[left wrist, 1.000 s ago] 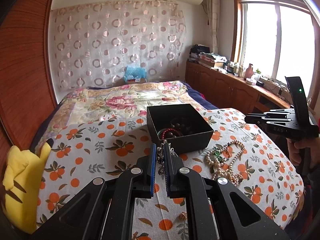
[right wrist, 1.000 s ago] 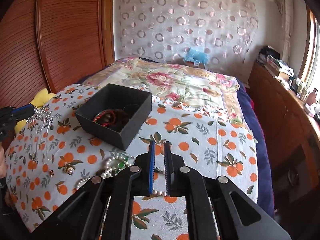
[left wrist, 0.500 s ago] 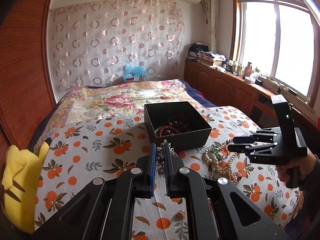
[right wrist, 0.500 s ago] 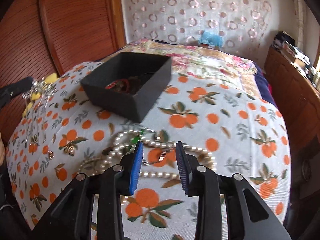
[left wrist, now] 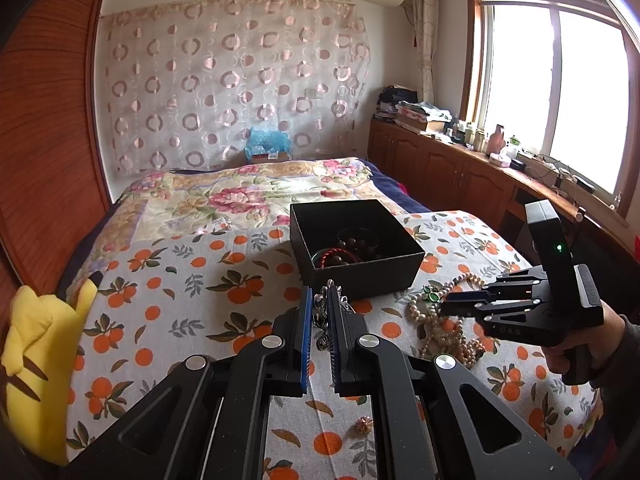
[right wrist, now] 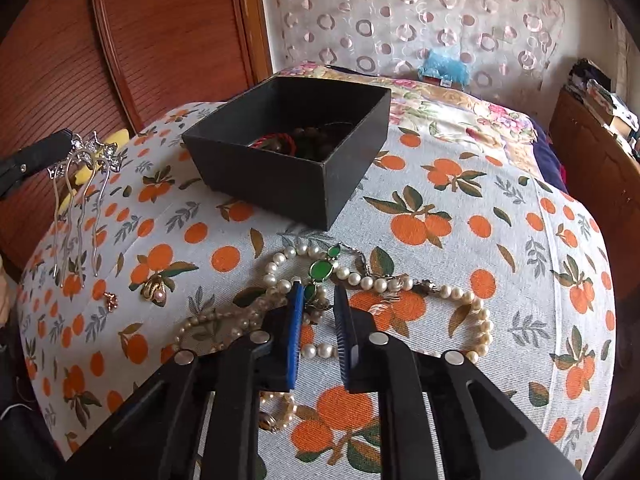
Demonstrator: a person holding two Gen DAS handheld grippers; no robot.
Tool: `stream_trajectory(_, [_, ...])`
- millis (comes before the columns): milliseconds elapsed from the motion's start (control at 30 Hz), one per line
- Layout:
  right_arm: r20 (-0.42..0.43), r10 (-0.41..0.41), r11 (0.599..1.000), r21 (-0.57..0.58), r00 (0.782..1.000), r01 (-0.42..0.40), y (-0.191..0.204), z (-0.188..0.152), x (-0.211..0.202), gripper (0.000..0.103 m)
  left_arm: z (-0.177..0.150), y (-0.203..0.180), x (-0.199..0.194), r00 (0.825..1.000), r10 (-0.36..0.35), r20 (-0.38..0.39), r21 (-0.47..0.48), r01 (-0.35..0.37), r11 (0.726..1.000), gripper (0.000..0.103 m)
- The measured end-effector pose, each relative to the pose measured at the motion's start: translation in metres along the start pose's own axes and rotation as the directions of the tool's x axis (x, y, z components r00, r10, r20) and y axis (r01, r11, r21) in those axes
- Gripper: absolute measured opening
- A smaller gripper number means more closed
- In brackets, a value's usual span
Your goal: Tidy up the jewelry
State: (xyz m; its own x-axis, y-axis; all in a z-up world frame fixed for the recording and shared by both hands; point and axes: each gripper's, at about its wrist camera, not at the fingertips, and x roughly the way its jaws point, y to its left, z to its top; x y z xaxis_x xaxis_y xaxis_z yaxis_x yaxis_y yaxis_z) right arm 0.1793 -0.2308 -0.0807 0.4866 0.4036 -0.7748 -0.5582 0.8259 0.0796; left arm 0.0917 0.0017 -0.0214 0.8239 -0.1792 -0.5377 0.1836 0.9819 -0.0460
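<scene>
My left gripper (left wrist: pixel 319 296) is shut on a silver hair comb (right wrist: pixel 78 184), held above the orange-print cloth; its prongs hang down in the right wrist view. A black box (left wrist: pixel 356 248) holding dark bead bracelets (left wrist: pixel 352 246) stands just beyond it and also shows in the right wrist view (right wrist: pixel 292 144). My right gripper (right wrist: pixel 318 296) is open, low over a pile of pearl necklaces (right wrist: pixel 400 284), its fingers on either side of a green stone pendant (right wrist: pixel 320 270). The pile also shows in the left wrist view (left wrist: pixel 436 320), with the right gripper (left wrist: pixel 448 307) at it.
A small gold brooch (right wrist: pixel 154 288) and a tiny earring (right wrist: pixel 111 300) lie left of the pearls. A yellow plush toy (left wrist: pixel 36 352) sits at the cloth's left edge. A floral quilt (left wrist: pixel 240 196) lies behind the box. Wooden cabinets (left wrist: pixel 440 168) run along the right.
My right gripper has opened and dropped down onto the pearl pile, closing in around the green pendant. My left gripper has kept the hair comb, drifting slightly.
</scene>
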Motion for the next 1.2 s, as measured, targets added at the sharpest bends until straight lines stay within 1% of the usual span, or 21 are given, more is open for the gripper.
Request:
stream_trajectory(233, [0.074, -0.056, 0.998, 0.014, 0.996, 0.055, -0.019, 0.002, -0.033, 0.000, 0.000, 0.000, 0.000, 1.000, -0.001, 0.001, 0.001, 0.001, 1.000, 0.007])
stream_trajectory(367, [0.084, -0.042, 0.999, 0.032, 0.996, 0.039, -0.029, 0.006, -0.039, 0.000, -0.003, 0.001, 0.001, 1.000, -0.006, 0.001, 0.002, 0.006, 1.000, 0.007])
stream_trajectory(500, [0.080, -0.016, 1.000, 0.025, 0.997, 0.014, -0.019, 0.006, -0.029, 0.002, -0.007, -0.001, 0.003, 1.000, -0.009, -0.004, 0.004, 0.009, 1.000, 0.007])
stream_trajectory(533, [0.077, -0.012, 1.000, 0.023, 0.997, 0.010, -0.016, 0.005, -0.026, 0.012, -0.007, -0.001, 0.003, 1.000, -0.009, -0.005, 0.004, 0.009, 1.000, 0.007])
stream_trajectory(567, [0.072, 0.003, 1.000, 0.021, 0.997, -0.004, -0.012, 0.005, -0.021, 0.020, -0.006, -0.001, 0.003, 1.000, -0.008, -0.004, 0.003, 0.008, 1.000, 0.007])
stream_trajectory(600, [0.068, 0.014, 1.000, 0.022, 0.998, -0.016, -0.009, 0.005, -0.017, 0.033, -0.007, -0.002, 0.003, 1.000, -0.008, -0.005, 0.004, 0.008, 1.000, 0.007])
stream_trajectory(633, [0.064, 0.020, 0.999, 0.024, 0.998, -0.022, -0.007, 0.005, -0.013, 0.035, -0.007, -0.002, 0.003, 1.000, -0.007, -0.005, 0.003, 0.007, 1.000, 0.007])
stream_trajectory(700, [0.041, 0.019, 1.000, 0.018, 0.999, -0.019, -0.002, 0.005, -0.004, 0.035, -0.006, -0.001, 0.003, 1.000, -0.008, -0.004, 0.002, 0.008, 1.000, 0.007])
stream_trajectory(767, [0.029, 0.020, 0.999, 0.041, 0.999, -0.021, -0.003, 0.006, 0.001, 0.035, -0.006, -0.002, 0.003, 1.000, -0.007, -0.003, 0.000, 0.007, 1.000, 0.007])
stream_trajectory(833, [0.014, 0.027, 0.997, 0.070, 1.000, -0.028, -0.006, 0.006, 0.005, 0.025, -0.006, -0.002, 0.003, 1.000, -0.007, -0.003, -0.002, 0.007, 1.000, 0.007])
stream_trajectory(900, [-0.004, 0.015, 0.997, 0.082, 1.000, -0.015, -0.008, 0.005, 0.010, 0.024, -0.008, -0.003, 0.004, 1.000, -0.008, -0.004, -0.001, 0.008, 1.000, 0.007])
stream_trajectory(967, [-0.008, 0.006, 0.997, 0.081, 1.000, -0.006, -0.009, 0.004, 0.012, 0.019, -0.006, -0.002, 0.003, 1.000, -0.008, -0.004, -0.001, 0.008, 1.000, 0.007])
stream_trajectory(1000, [-0.011, 0.002, 0.997, 0.082, 1.000, -0.001, -0.009, 0.004, 0.012, 0.016, -0.007, -0.003, 0.004, 1.000, -0.008, -0.004, -0.001, 0.008, 1.000, 0.007])
stream_trajectory(1033, [-0.011, -0.002, 0.997, 0.082, 1.000, 0.003, -0.009, 0.004, 0.011, 0.009, -0.007, -0.003, 0.004, 1.000, -0.007, -0.004, -0.001, 0.007, 1.000, 0.007])
stream_trajectory(1200, [0.033, -0.028, 0.997, 0.077, 0.999, 0.026, -0.015, 0.006, -0.006, 0.008, -0.006, -0.002, 0.003, 1.000, -0.006, -0.004, -0.001, 0.006, 1.000, 0.007])
